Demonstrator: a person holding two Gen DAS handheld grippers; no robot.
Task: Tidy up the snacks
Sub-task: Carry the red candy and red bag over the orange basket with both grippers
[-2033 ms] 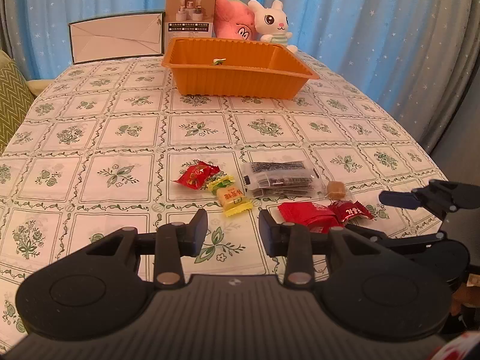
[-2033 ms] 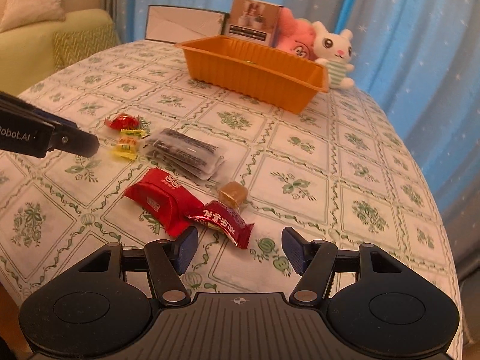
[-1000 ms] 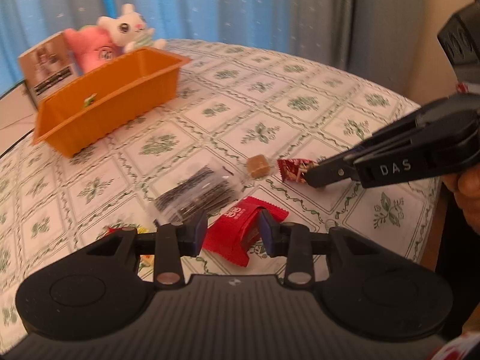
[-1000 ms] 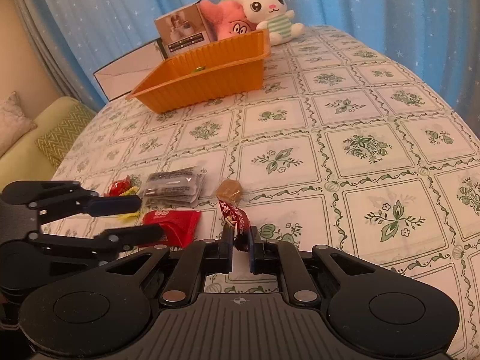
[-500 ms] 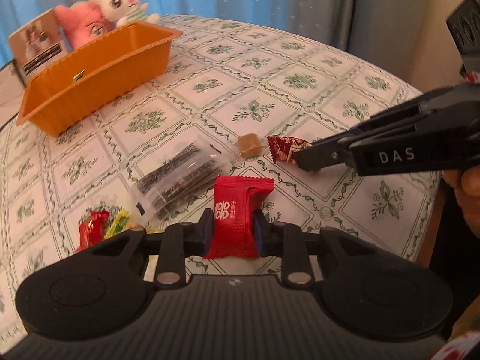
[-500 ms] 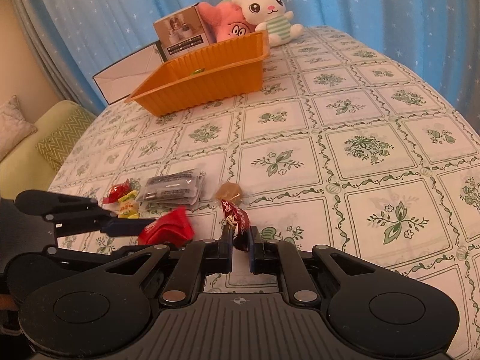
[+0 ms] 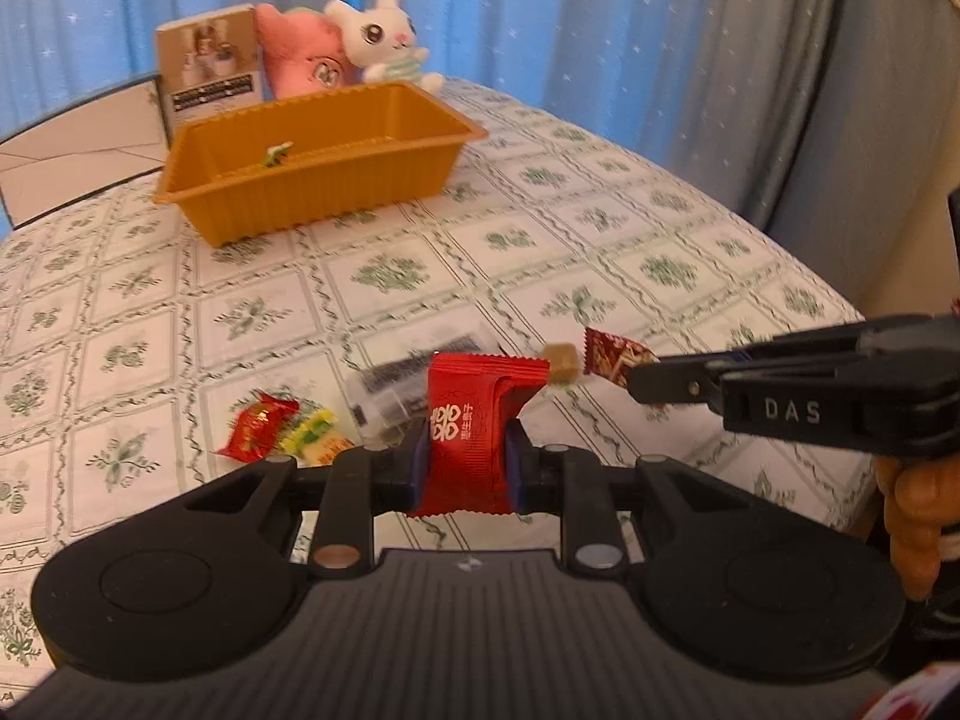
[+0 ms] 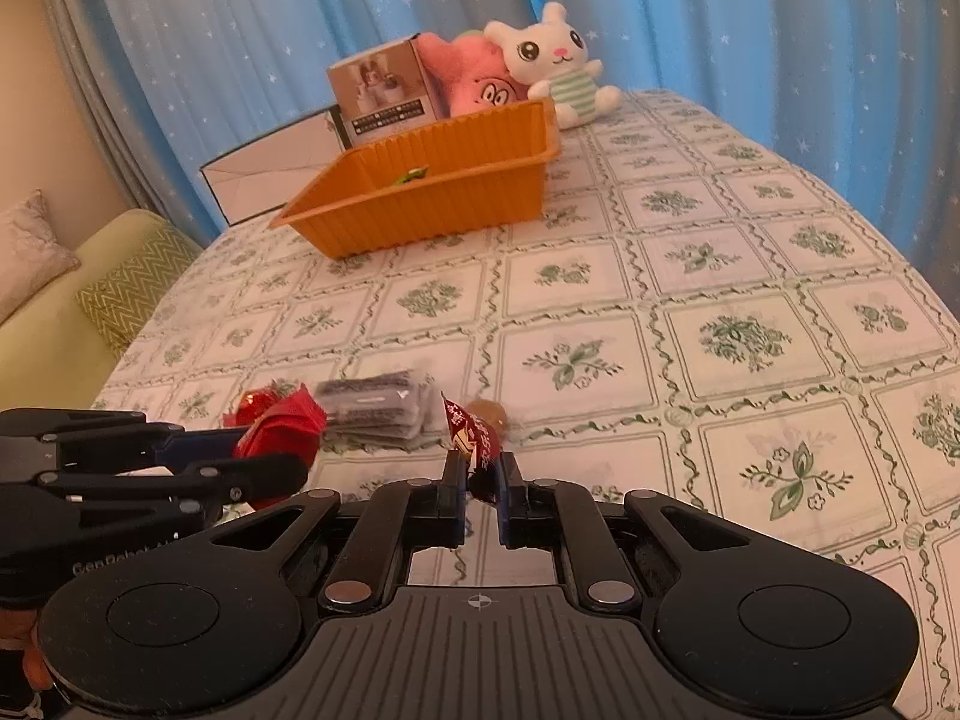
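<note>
- Left gripper (image 7: 467, 461): jaws just closed in, now clamped on the red snack packet (image 7: 477, 420); packet is held upright and lifted clear of the tablecloth (image 7: 600, 252).
- Right gripper (image 8: 481, 489): fully closed on the lower end of a dark red candy (image 8: 474, 438), wrapper sticking up ahead of the pads; both tongs are pitched down toward the table.
- In the left wrist view the right gripper enters from the right edge, cut off by the frame; part of a hand (image 7: 915, 510) is seen below it.
- Just past the left tips, on the cloth: a small red candy (image 7: 257, 423) and a yellow candy (image 7: 315, 438) to the left, a clear pack of dark sticks (image 7: 408, 384) partly hidden behind the held packet, and a brown caramel cube (image 7: 563, 359) beside the right gripper's tip.
- Loose items are motion-blurred; print cannot be read.
- Mid table ahead of both tongs is open cloth, with the table edge close on the right.
- Far ahead: orange tray (image 7: 312, 192), one small green item (image 7: 277, 153) inside, the rest of its floor not visible.
- Behind the tray: a box (image 7: 210, 69), a pink plush (image 7: 300, 57), a white bunny plush (image 7: 384, 39), then blue curtains (image 7: 600, 12).
</note>
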